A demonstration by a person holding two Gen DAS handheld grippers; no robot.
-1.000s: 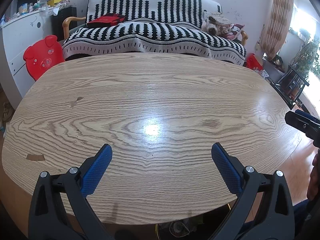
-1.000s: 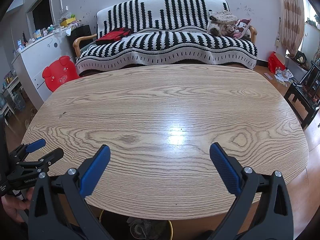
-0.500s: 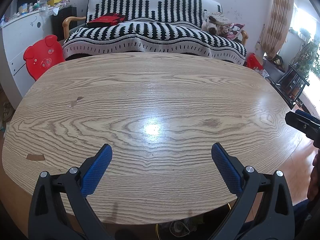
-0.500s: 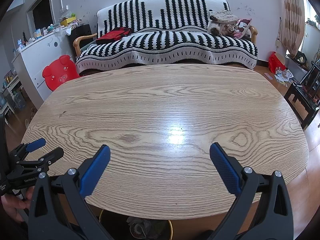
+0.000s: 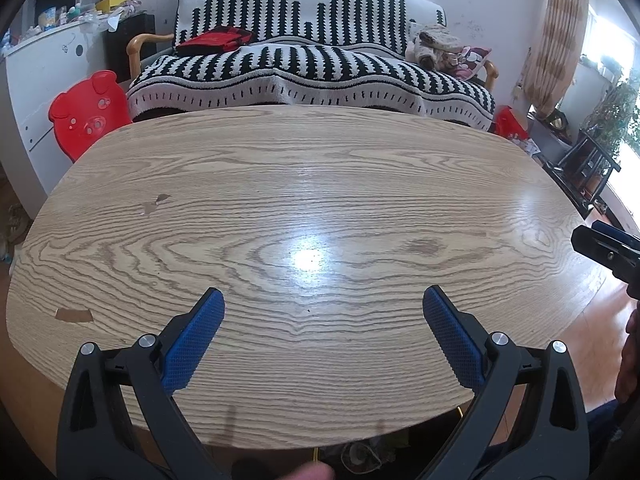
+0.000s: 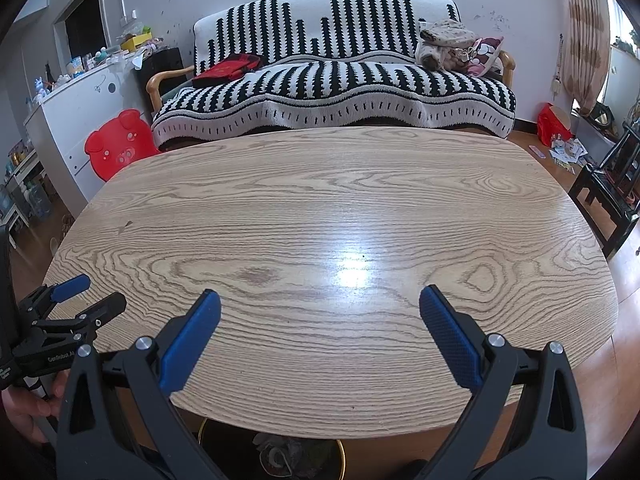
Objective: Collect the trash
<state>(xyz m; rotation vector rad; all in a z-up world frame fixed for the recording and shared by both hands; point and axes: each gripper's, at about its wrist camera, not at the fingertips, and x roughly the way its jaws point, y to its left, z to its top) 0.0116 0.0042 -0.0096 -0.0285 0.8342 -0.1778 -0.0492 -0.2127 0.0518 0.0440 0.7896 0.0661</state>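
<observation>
While both spread, two tools, left tool (image 5: 323,300) and right tool (image 6: 320,300), hover over one table (image 6: 320,208).

One wooden table (image 5: 320,184) fills the middle of both views. Two grippers show: the left gripper (image 5: 323,312) and the right gripper (image 6: 320,312), each with two blue-padded fingers (image 6: 192,340) spread wide. At 12 o'clock stands one striped sofa (image 6: 332,80), carrying one red cloth (image 6: 228,68). At 10 o'clock sits one red pig-shaped stool (image 5: 86,116). At 6 o'clock, one bin (image 6: 276,454) holds crumpled trash.
</observation>
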